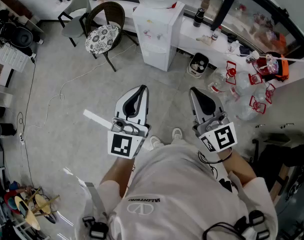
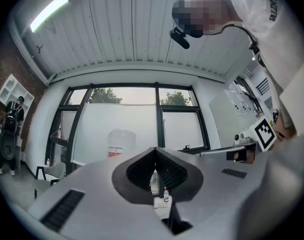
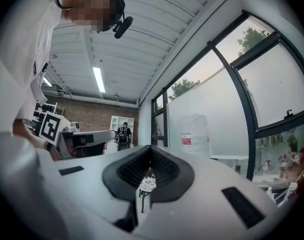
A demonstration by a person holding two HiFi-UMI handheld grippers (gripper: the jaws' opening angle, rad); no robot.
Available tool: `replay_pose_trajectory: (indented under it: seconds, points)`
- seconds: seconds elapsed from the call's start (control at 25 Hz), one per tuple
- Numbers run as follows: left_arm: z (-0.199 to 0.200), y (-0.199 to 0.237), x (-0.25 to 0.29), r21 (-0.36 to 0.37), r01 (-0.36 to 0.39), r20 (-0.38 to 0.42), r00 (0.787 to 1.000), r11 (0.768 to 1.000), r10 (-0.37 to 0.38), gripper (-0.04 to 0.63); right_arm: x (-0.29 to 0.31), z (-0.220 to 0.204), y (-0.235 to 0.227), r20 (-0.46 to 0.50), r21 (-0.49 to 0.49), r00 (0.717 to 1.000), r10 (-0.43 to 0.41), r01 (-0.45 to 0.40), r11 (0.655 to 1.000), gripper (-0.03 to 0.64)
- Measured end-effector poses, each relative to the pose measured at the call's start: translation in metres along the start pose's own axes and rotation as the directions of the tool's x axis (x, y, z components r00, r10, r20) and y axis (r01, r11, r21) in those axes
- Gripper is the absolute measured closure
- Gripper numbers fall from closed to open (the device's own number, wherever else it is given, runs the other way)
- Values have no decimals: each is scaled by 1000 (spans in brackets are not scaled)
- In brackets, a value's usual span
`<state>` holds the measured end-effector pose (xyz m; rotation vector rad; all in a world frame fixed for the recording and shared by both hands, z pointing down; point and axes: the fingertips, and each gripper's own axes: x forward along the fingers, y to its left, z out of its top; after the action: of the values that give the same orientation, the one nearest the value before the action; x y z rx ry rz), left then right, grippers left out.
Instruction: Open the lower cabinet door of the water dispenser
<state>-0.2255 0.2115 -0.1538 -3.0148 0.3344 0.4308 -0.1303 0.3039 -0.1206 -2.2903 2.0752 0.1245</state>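
The grey-and-white left gripper [image 1: 141,89] and right gripper [image 1: 194,90] are held with jaws closed on nothing, well apart from the tall white water dispenser [image 1: 157,34].

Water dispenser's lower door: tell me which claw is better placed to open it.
Left, probably. In the head view the left claw lines up more nearly with the water dispenser; the right claw sits further aside. Both are shut.
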Motion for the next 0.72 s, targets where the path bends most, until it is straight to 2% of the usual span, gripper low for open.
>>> replay_pose_trajectory:
  seconds: [0.32,0.72]
  points:
    - [-5,11,-10,-24,34,2,999,999,-34,594,6,-7,15,-4,7,1000,-8,8,1000,601]
    - [-37,19,-6,-44,42,-78,996,998,-45,594,13,-23,5,-9,-10,999,-34,34,999,601]
